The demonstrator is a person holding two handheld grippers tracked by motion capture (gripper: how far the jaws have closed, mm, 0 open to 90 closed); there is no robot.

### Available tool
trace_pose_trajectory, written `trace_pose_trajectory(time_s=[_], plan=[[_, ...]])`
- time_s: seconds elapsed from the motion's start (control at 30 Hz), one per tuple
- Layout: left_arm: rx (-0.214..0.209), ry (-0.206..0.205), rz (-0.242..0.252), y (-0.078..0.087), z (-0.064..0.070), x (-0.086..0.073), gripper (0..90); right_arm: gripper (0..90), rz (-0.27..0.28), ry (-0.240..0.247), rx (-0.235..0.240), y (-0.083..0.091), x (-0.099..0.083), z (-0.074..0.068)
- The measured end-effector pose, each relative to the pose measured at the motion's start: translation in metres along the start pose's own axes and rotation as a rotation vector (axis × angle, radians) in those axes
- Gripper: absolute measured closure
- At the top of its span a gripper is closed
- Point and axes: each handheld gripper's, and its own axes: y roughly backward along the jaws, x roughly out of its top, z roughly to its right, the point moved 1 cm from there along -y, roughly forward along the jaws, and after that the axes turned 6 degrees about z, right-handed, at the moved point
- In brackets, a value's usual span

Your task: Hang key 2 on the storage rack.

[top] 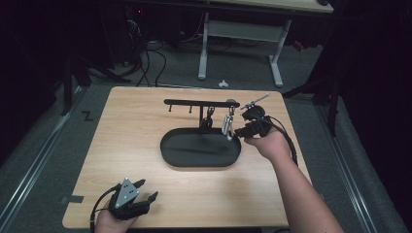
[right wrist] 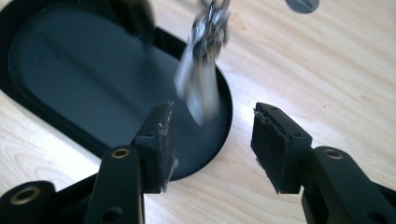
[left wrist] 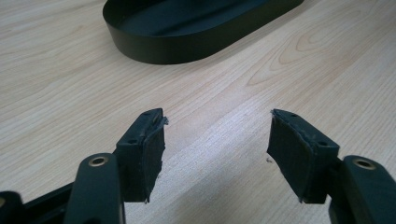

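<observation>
A black oval tray [top: 170, 158] lies mid-table, with a post and a black crossbar [top: 194, 102] rising from its far edge. A silver key bunch [top: 227, 125] hangs from the bar's right end; it looks blurred in the right gripper view, silver key bunch [right wrist: 201, 70]. A dark item [top: 208, 120] hangs beside the post. My right gripper [top: 239, 132] is open just right of the silver bunch, right gripper [right wrist: 212, 140] with nothing between its pads. My left gripper [top: 148, 190] rests open near the front left edge, left gripper [left wrist: 217, 149] facing the tray [left wrist: 154, 44].
Two bare pegs hang under the crossbar's left half [top: 180, 108]. A thin rod [top: 256, 101] sticks up from the right gripper. Beyond the table are a white desk frame [top: 240, 43], cables on the floor [top: 150, 63] and dark stands.
</observation>
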Motion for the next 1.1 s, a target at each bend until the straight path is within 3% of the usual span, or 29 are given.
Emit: trace_pose_trajectory(time_s=[0.23,0.43,0.6,0.77,0.8,0.83,1.0,1.1], plan=[[0.000,0.001,-0.011,-0.002,0.000,-0.001,36.6,38.9,0.029,0.008,0.032,-0.006,-0.019,-0.009],[-0.005,-0.002,-0.014,-0.004,0.001,-0.001,36.6,32.8,0.046,0.078,0.033,-0.012,-0.039,-0.023],[-0.014,-0.017,-0.016,-0.007,0.004,0.002,36.4,26.6,0.079,0.094,0.041,-0.019,-0.060,-0.031],[0.001,0.002,0.000,-0.010,0.002,0.005,34.3,25.0,0.126,0.040,0.099,-0.023,-0.089,-0.031],[0.007,0.005,0.002,-0.012,0.001,0.006,33.5,24.4,0.149,0.015,0.108,-0.026,-0.105,-0.025],[0.007,0.005,0.002,-0.012,0.001,0.006,33.0,24.4,0.149,0.015,0.108,-0.026,-0.105,-0.025],[0.016,0.007,-0.013,-0.018,0.001,0.006,31.4,24.6,0.194,-0.068,0.117,-0.024,-0.145,-0.011],[0.020,0.009,-0.014,-0.020,0.003,0.007,31.2,24.2,0.229,-0.079,0.096,-0.020,-0.168,-0.007]])
